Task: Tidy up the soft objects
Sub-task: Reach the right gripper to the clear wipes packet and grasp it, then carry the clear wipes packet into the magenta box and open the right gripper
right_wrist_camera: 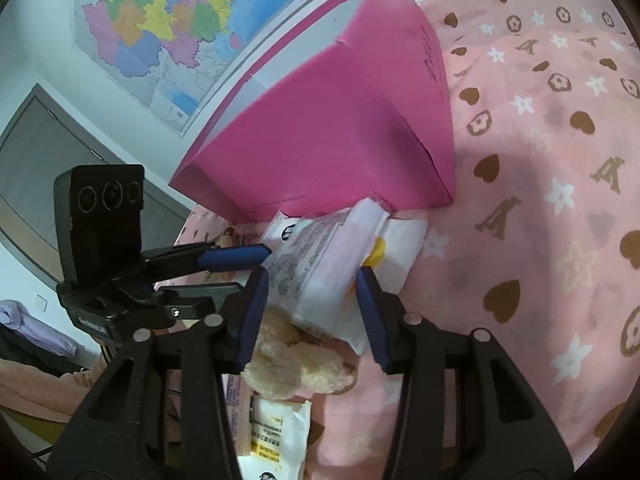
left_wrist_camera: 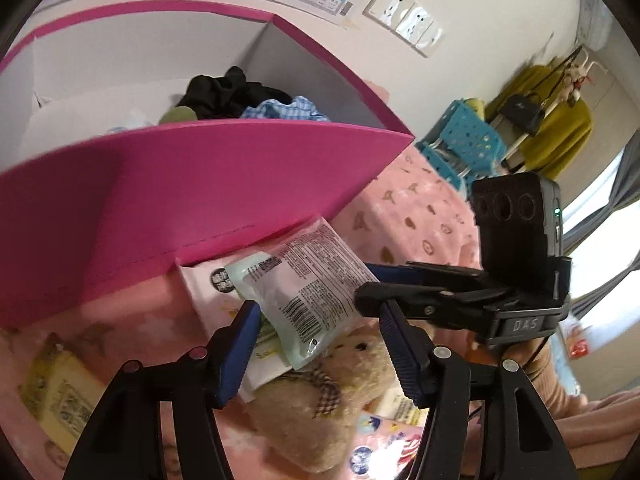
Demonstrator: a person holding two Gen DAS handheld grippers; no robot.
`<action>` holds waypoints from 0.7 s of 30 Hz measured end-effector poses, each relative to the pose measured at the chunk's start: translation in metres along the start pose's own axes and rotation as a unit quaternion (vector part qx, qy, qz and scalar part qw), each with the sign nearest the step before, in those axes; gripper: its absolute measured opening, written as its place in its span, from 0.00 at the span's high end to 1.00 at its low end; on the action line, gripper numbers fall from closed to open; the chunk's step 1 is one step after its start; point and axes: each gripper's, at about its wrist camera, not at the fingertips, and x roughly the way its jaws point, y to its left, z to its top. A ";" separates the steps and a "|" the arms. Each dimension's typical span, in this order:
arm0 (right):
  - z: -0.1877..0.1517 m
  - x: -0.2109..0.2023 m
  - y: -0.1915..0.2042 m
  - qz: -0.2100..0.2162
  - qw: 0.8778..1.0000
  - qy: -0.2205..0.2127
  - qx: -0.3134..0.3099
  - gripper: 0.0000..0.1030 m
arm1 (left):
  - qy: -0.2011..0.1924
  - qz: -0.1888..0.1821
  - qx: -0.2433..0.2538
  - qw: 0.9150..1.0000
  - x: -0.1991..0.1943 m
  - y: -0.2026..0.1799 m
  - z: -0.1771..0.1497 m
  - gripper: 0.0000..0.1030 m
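A: Lying on the pink blanket [right_wrist_camera: 540, 128], just in front of the pink box [left_wrist_camera: 192, 196], a clear printed packet [left_wrist_camera: 308, 280] is resting on a white pack [left_wrist_camera: 208, 292] and leaning over a beige teddy bear [left_wrist_camera: 320, 408]. Are both tongs reaching for it?

B: The left gripper [left_wrist_camera: 316, 340] is standing with its blue fingers [left_wrist_camera: 240, 344] spread wide, one on each side of the packet's lower end, and I cannot tell whether a pad is touching the wrapper. It is not clamping anything.

A: And the other?

B: The right gripper [right_wrist_camera: 312, 308] is also gaping wide, straddling the same packet [right_wrist_camera: 316, 276] from the opposite side, with the bear's fur [right_wrist_camera: 296, 364] showing just beneath. In the left view its two fingers appear well apart, one above the other, beside the packet.

A: Is anything sitting in the box?

B: A black garment [left_wrist_camera: 228, 96], a blue checked cloth [left_wrist_camera: 284, 110] and something green [left_wrist_camera: 178, 115] are lying inside, against its white inner wall.
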 end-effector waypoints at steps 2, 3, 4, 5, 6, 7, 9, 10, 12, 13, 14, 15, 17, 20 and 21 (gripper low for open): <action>-0.001 -0.002 0.000 0.008 1.000 -0.010 0.000 0.62 | -0.003 0.001 -0.001 1.000 0.000 0.000 -0.001 0.40; -0.001 -0.003 0.001 0.013 1.000 -0.009 -0.001 0.63 | -0.005 -0.002 -0.004 1.000 0.000 0.001 -0.001 0.40; -0.001 -0.003 0.001 0.012 1.000 -0.010 -0.002 0.64 | -0.006 -0.003 -0.005 1.000 -0.001 0.002 -0.001 0.40; 0.000 -0.003 0.003 0.006 1.000 -0.010 -0.006 0.65 | -0.007 -0.005 -0.007 1.000 0.000 0.003 0.000 0.40; 0.000 -0.003 0.005 0.006 1.000 -0.010 -0.009 0.66 | -0.009 -0.008 -0.011 1.000 -0.001 0.004 0.000 0.40; 0.001 -0.003 0.008 0.008 1.000 -0.012 -0.009 0.71 | -0.012 -0.011 -0.013 1.000 -0.001 0.006 0.000 0.40; 0.002 -0.006 0.013 0.019 1.000 -0.017 -0.014 0.78 | -0.017 -0.022 -0.023 0.999 -0.004 0.009 -0.002 0.40; 0.002 -0.008 0.017 0.019 0.999 -0.020 -0.018 0.80 | -0.021 -0.026 -0.026 0.999 -0.006 0.009 -0.004 0.41; 0.003 -0.011 0.022 0.032 0.999 -0.022 -0.018 0.86 | -0.027 -0.026 -0.027 0.999 -0.012 0.007 -0.005 0.41; 0.004 -0.013 0.025 0.041 0.999 -0.026 -0.019 0.87 | -0.034 -0.024 -0.022 0.999 -0.017 0.003 -0.005 0.42; 0.005 -0.015 0.029 0.043 0.998 -0.029 -0.022 0.88 | -0.041 -0.026 -0.018 0.999 -0.022 0.000 -0.005 0.45; 0.007 -0.017 0.033 0.046 0.998 -0.033 -0.027 0.88 | -0.048 -0.026 -0.015 0.998 -0.027 -0.003 -0.006 0.45; 0.012 -0.023 0.043 0.056 0.997 -0.043 -0.036 0.88 | -0.062 -0.020 -0.007 0.998 -0.038 -0.009 -0.006 0.45; 0.021 -0.030 0.057 0.079 0.994 -0.055 -0.047 0.88 | -0.094 -0.013 0.010 0.995 -0.062 -0.020 -0.002 0.45; 0.025 -0.032 0.062 0.084 0.993 -0.059 -0.053 0.88 | -0.102 -0.008 0.015 0.995 -0.069 -0.023 0.001 0.45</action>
